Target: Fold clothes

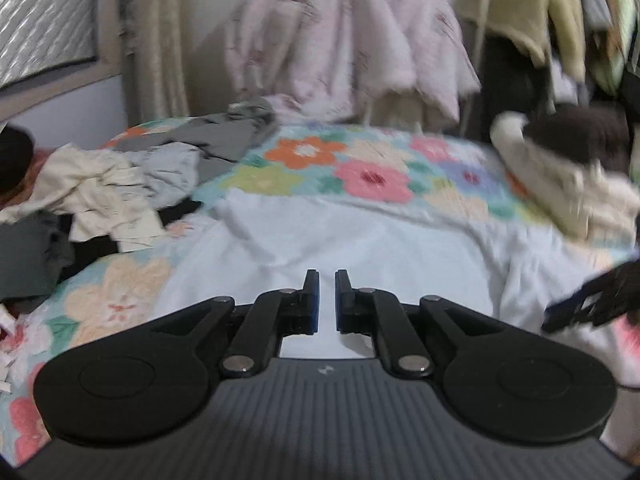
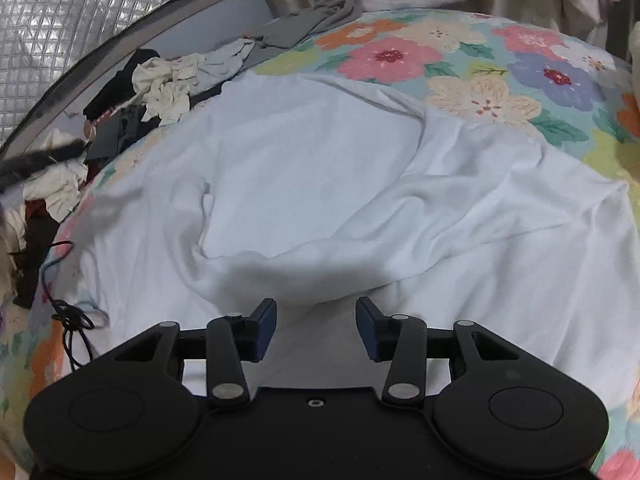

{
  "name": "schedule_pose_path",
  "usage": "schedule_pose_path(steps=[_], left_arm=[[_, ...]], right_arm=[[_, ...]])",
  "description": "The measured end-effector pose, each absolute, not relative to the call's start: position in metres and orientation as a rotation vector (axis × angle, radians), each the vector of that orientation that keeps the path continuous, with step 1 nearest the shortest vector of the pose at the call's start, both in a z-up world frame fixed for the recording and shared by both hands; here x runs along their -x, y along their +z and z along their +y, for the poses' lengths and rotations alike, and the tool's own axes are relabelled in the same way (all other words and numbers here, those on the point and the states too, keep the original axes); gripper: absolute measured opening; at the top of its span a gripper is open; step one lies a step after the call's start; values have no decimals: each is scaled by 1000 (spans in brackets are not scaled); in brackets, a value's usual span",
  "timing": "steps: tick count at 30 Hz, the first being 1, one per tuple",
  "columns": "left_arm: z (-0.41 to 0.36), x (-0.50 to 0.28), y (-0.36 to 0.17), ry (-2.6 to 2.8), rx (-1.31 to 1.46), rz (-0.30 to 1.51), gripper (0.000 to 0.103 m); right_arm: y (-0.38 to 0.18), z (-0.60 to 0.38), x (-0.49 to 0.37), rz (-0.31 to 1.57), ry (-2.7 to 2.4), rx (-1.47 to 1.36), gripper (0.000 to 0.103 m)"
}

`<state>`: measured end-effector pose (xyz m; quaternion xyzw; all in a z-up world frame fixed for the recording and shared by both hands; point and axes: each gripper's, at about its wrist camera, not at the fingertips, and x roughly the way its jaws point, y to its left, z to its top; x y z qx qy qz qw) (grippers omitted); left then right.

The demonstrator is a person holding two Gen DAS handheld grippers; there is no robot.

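Note:
A white garment (image 1: 360, 240) (image 2: 320, 160) lies spread over the flowered bedspread (image 1: 372, 176) (image 2: 500, 64), with creases and one rolled fold across its middle. My left gripper (image 1: 327, 276) hovers above it; its jaws stand a narrow gap apart and hold nothing. The picture there is blurred. My right gripper (image 2: 316, 306) is open wide just above the garment's near part, with no cloth between its pads. In the left wrist view the right gripper (image 1: 588, 300) shows as a dark shape at the right edge.
A heap of loose clothes (image 1: 100, 184) (image 2: 168, 84), cream, grey and black, lies at the bed's left. A cream and brown garment (image 1: 560, 168) sits at the right. Hanging clothes (image 1: 352, 32) stand behind the bed. A black cord (image 2: 68, 320) trails at the near left.

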<state>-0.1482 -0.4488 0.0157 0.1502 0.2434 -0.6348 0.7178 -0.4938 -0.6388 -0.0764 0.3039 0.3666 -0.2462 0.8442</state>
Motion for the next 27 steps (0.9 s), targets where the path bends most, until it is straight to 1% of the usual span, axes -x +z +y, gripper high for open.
schedule_pose_path(steps=[1, 2, 3, 4, 5, 8, 11, 13, 15, 16, 18, 19, 21, 22, 23, 24, 25, 26, 27], left_arm=[[-444, 137, 25, -1405, -333, 537, 11], [-438, 123, 35, -1402, -358, 520, 18], [-433, 110, 44, -1399, -384, 502, 30], [-426, 96, 50, -1401, -413, 492, 35], [-419, 81, 54, -1397, -444, 482, 37], [-390, 39, 60, -1279, -564, 448, 37], [-364, 1, 71, -1210, -571, 437, 37], [-354, -23, 78, -1168, -592, 389, 38], [-358, -43, 78, -1125, -671, 340, 39], [-362, -54, 78, -1100, -717, 315, 39], [-373, -71, 78, -1115, -770, 277, 39], [-378, -75, 79, -1141, -775, 253, 39], [-394, -76, 76, -1243, -802, 205, 39], [-402, -70, 71, -1300, -829, 143, 40], [-411, -62, 62, -1375, -865, 70, 43], [-422, -52, 48, -1466, -898, 16, 45], [-429, -43, 36, -1526, -908, 14, 45], [-443, -30, 23, -1600, -887, 49, 45], [-456, -16, 10, -1673, -864, 85, 45]], right_arm=[[-77, -644, 494, 773, -517, -662, 49], [-74, -650, 492, 770, -529, -666, 49], [-68, -655, 488, 762, -569, -642, 49], [-59, -659, 484, 750, -610, -601, 49], [-48, -661, 479, 736, -638, -530, 49], [-21, -659, 481, 726, -635, -339, 49], [-7, -649, 512, 686, -720, -328, 50], [2, -632, 526, 633, -882, -259, 50], [10, -608, 535, 560, -995, -198, 51], [12, -596, 537, 530, -1027, -190, 53], [15, -573, 536, 501, -1067, -222, 65], [16, -561, 536, 487, -1082, -239, 67], [13, -535, 532, 472, -1082, -274, 77], [9, -523, 528, 472, -1071, -297, 79], [4, -511, 524, 471, -1059, -325, 81], [-3, -501, 520, 460, -1042, -363, 81], [-10, -490, 517, 437, -1021, -406, 81], [-18, -480, 513, 413, -998, -448, 80], [-27, -471, 507, 386, -976, -484, 76]])
